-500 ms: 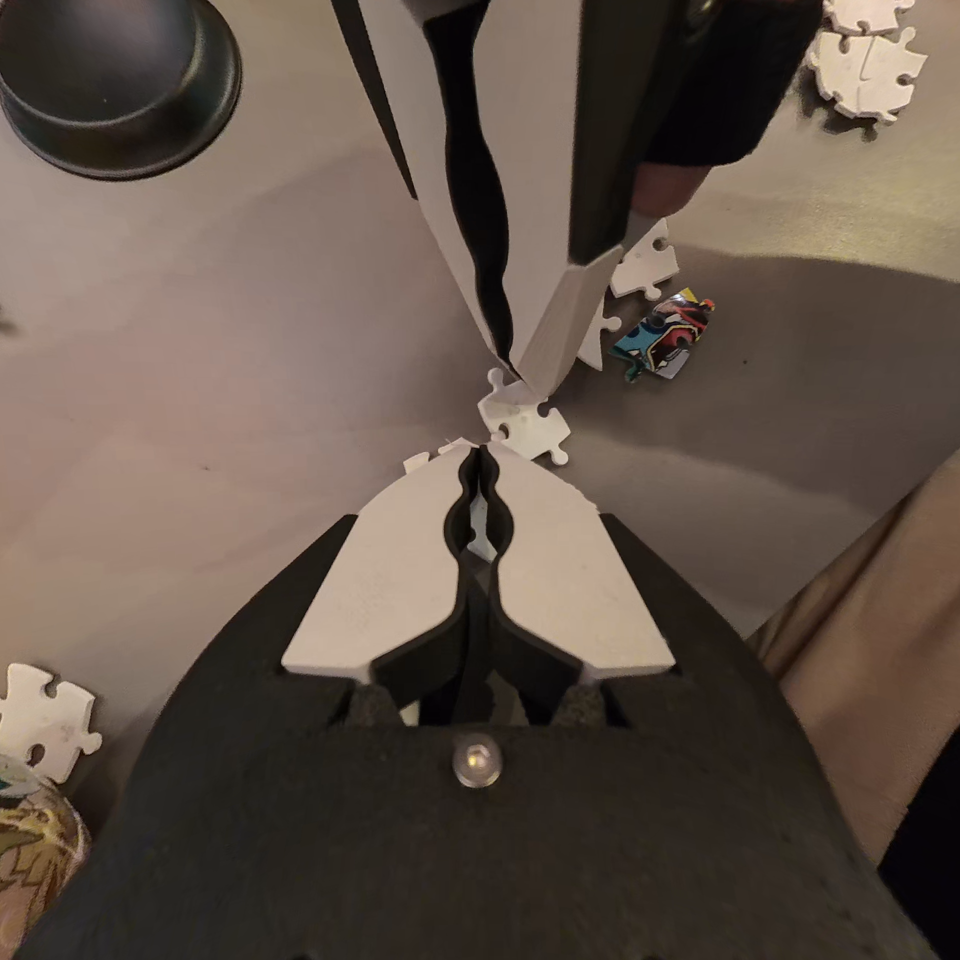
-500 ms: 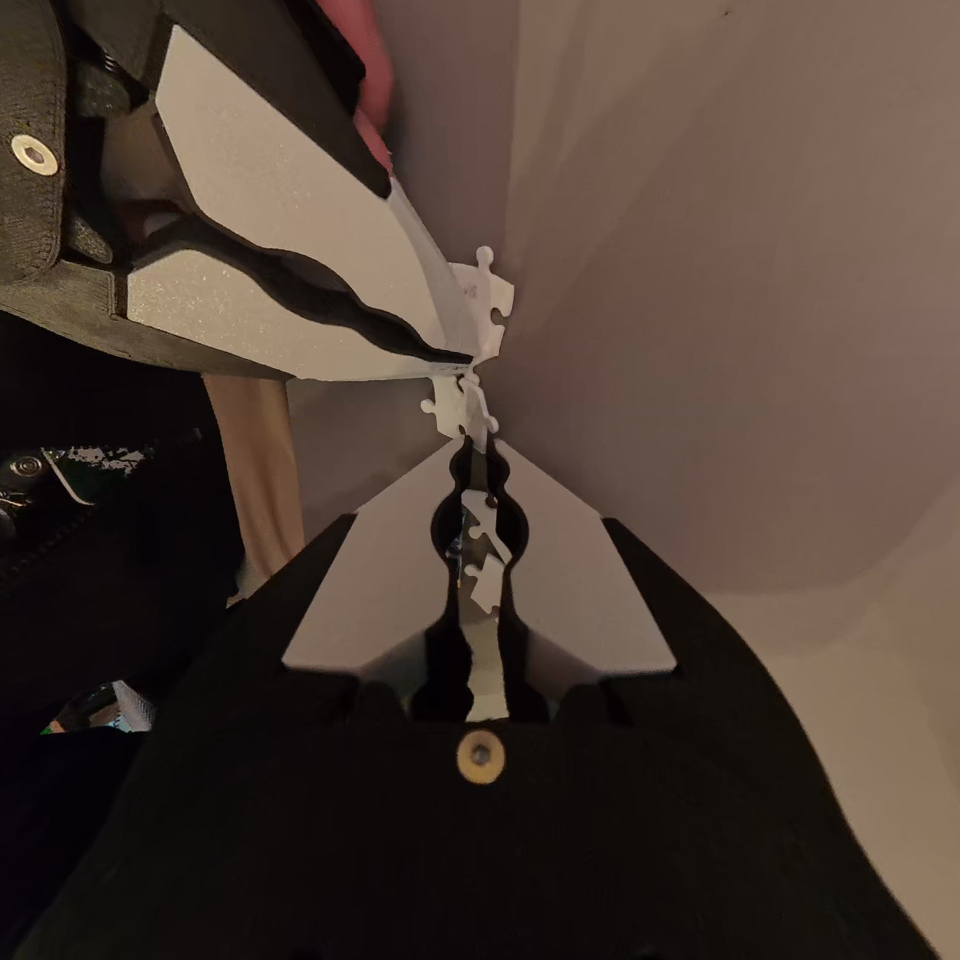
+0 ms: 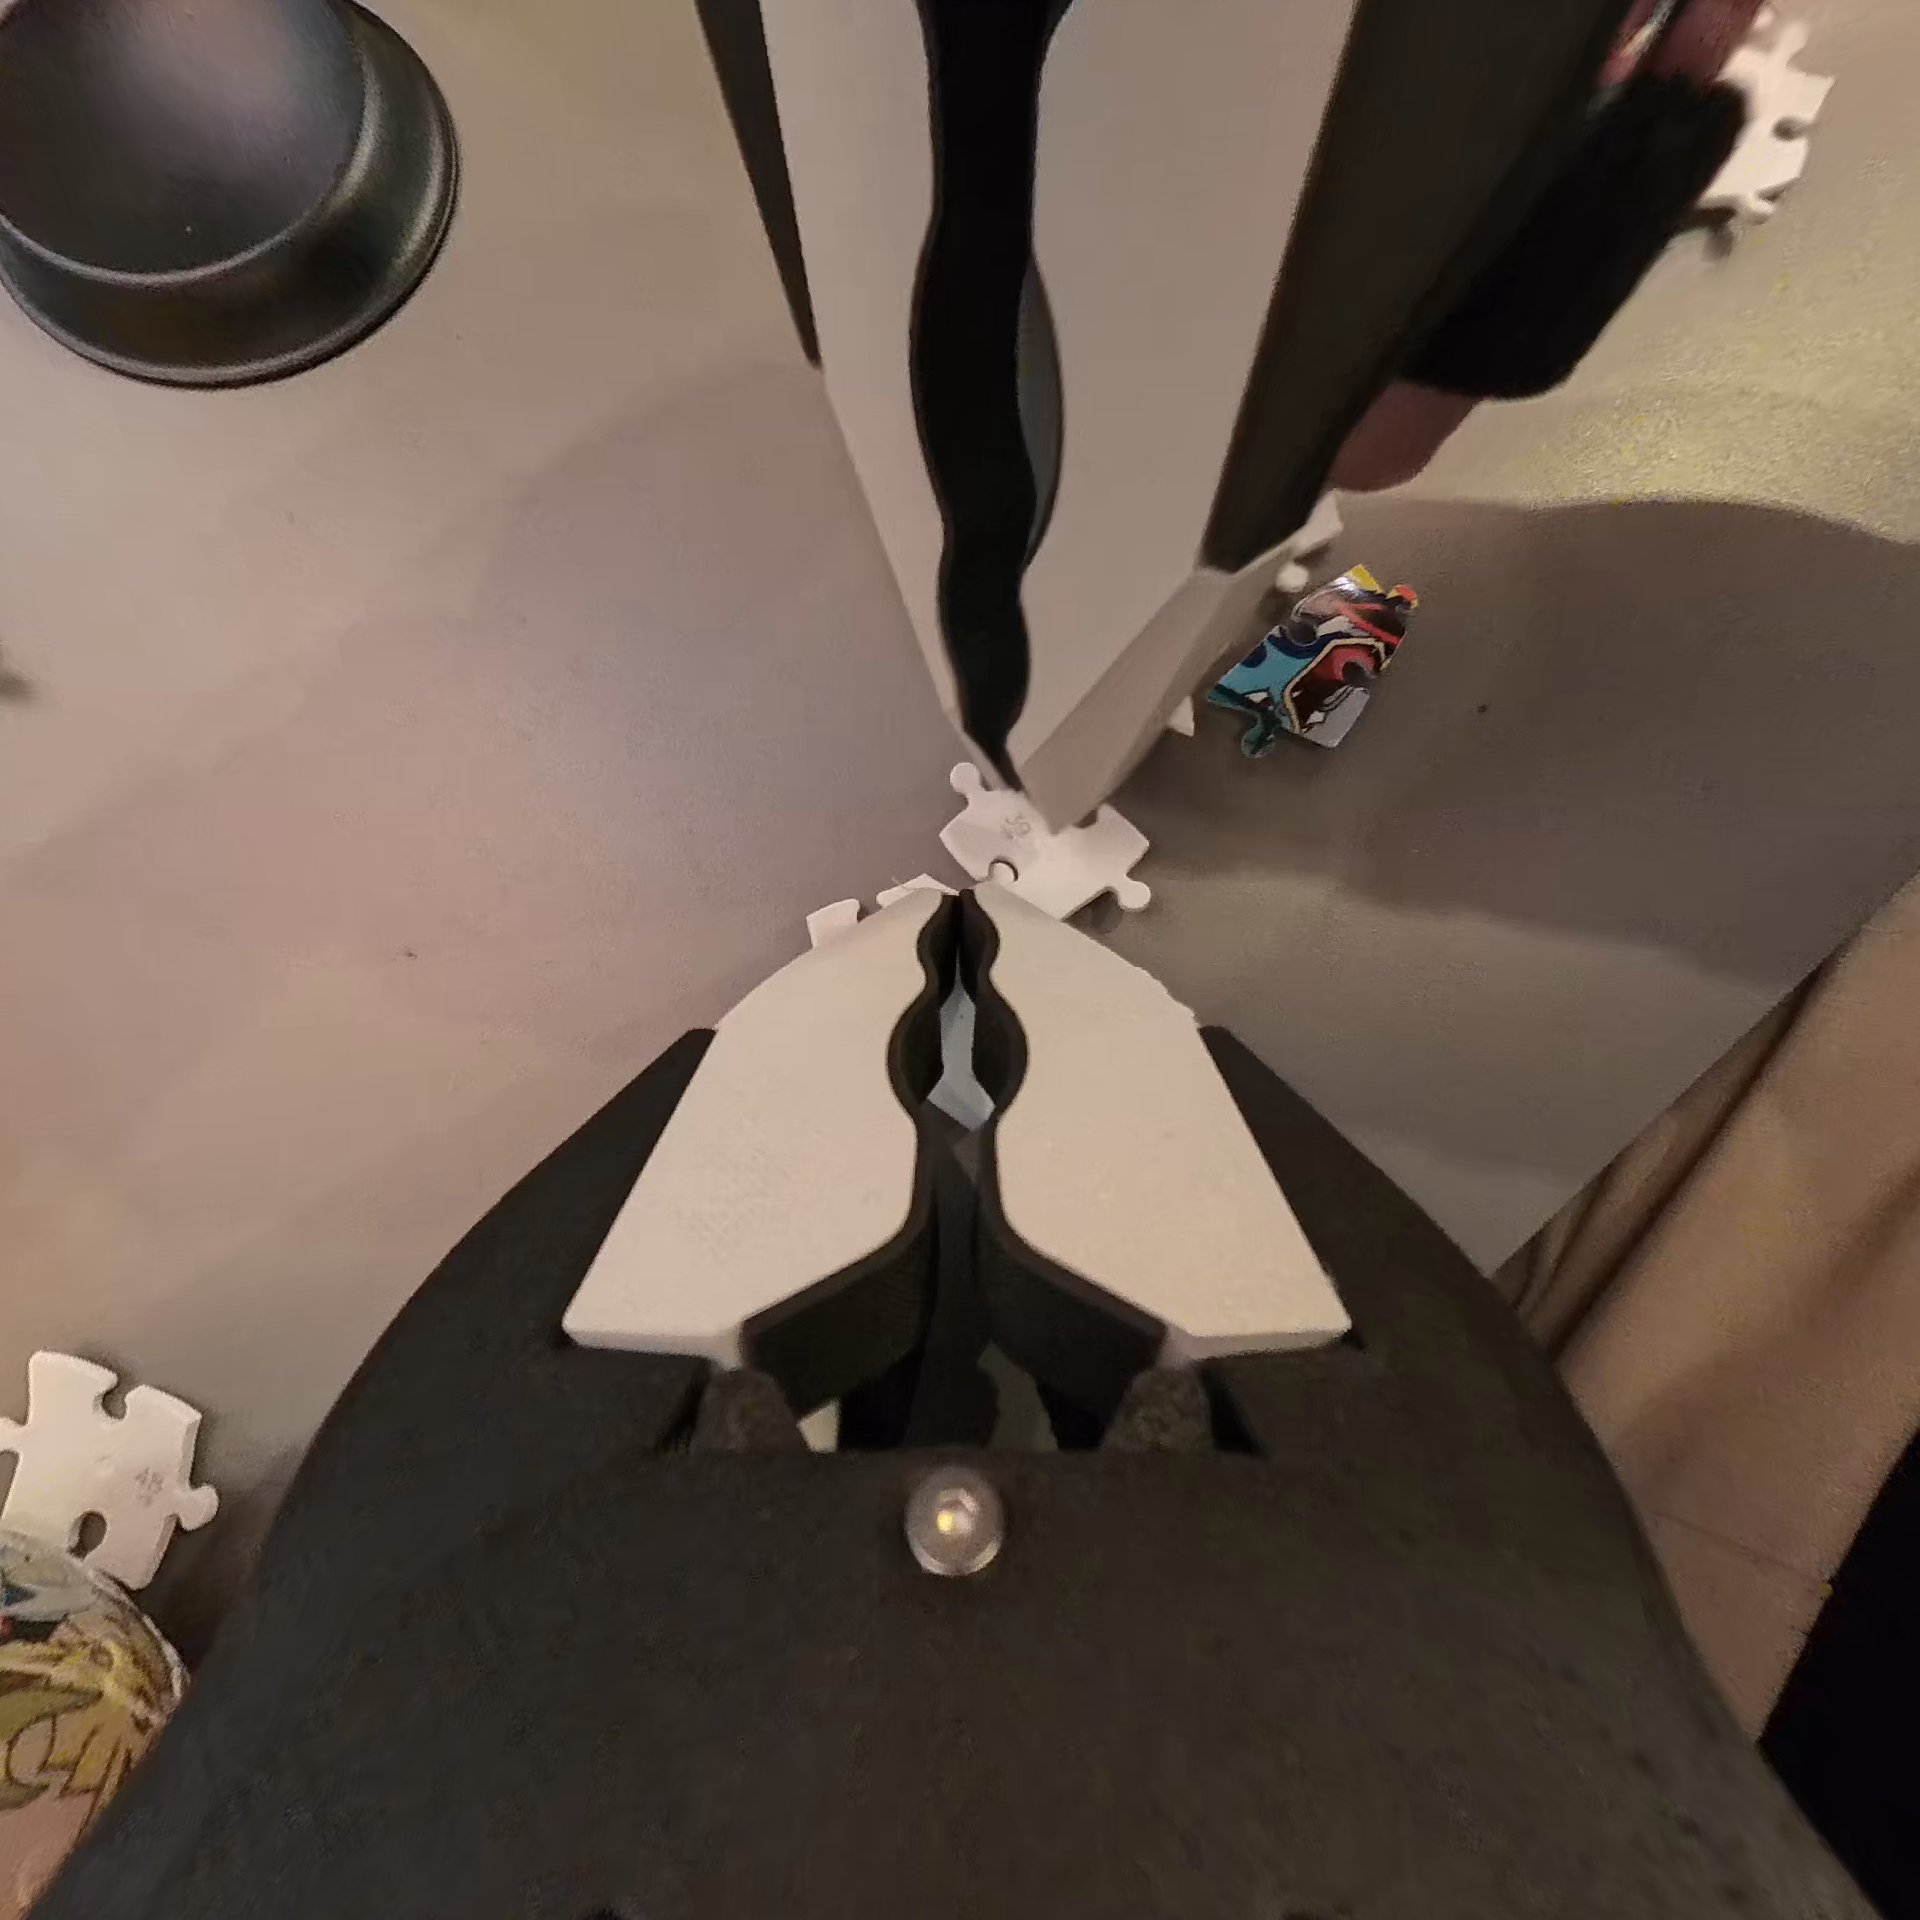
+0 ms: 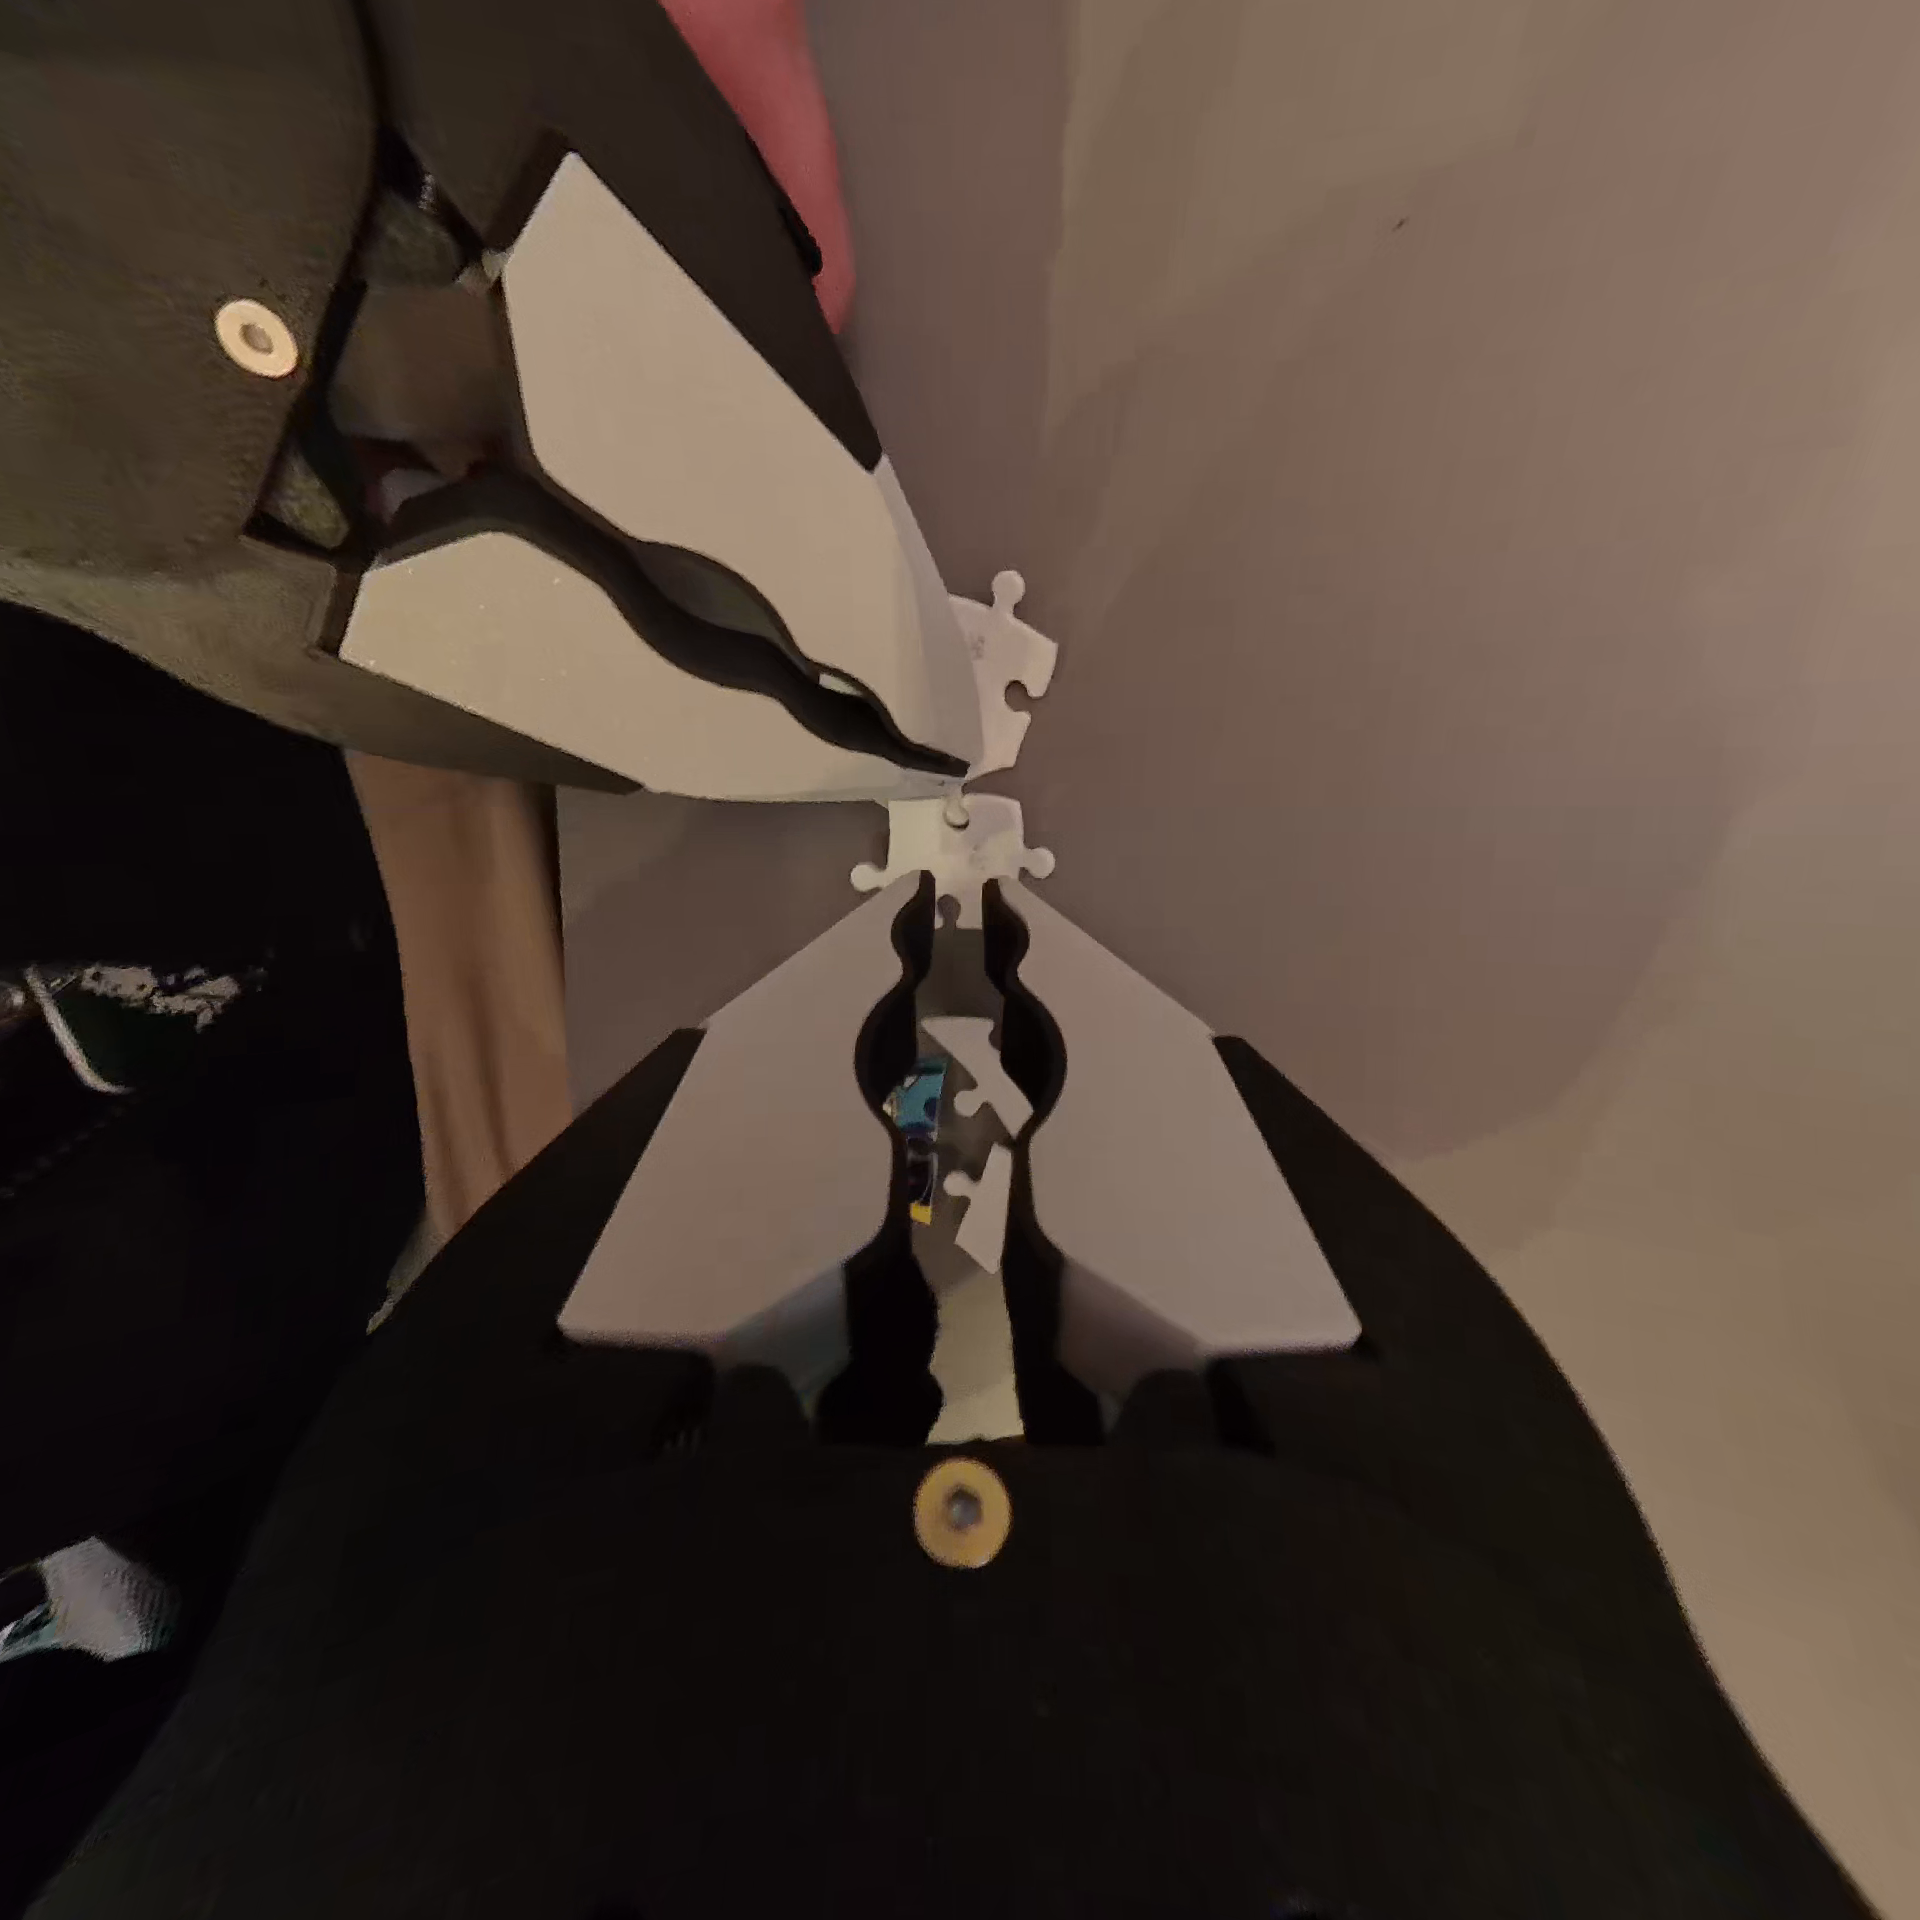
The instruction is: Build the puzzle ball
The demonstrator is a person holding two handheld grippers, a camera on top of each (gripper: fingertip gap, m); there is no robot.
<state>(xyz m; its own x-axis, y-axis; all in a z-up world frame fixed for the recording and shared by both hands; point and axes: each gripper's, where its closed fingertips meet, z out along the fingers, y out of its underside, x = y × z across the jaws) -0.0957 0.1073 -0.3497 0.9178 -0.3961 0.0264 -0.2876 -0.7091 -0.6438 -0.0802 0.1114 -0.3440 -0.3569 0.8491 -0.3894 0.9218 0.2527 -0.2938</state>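
Looking along the left gripper (image 3: 958,914), its two white fingers are squeezed together on a white flat jigsaw piece (image 3: 868,906), with only a couple of tabs poking out at the tips. Right in front, the right gripper (image 3: 1006,774) comes down from above and its fingers are clamped on another white jigsaw piece (image 3: 1044,847). From the right wrist view the two pieces meet edge to edge at a knob (image 4: 956,816), held up over the grey tabletop (image 3: 416,779). Further out on the table lies a colourful printed piece (image 3: 1314,665) face up. Far left sits a round black dish (image 3: 208,197); another white piece (image 3: 99,1460) lies at the near left edge, next to the printed curved puzzle ball part (image 3: 62,1704).
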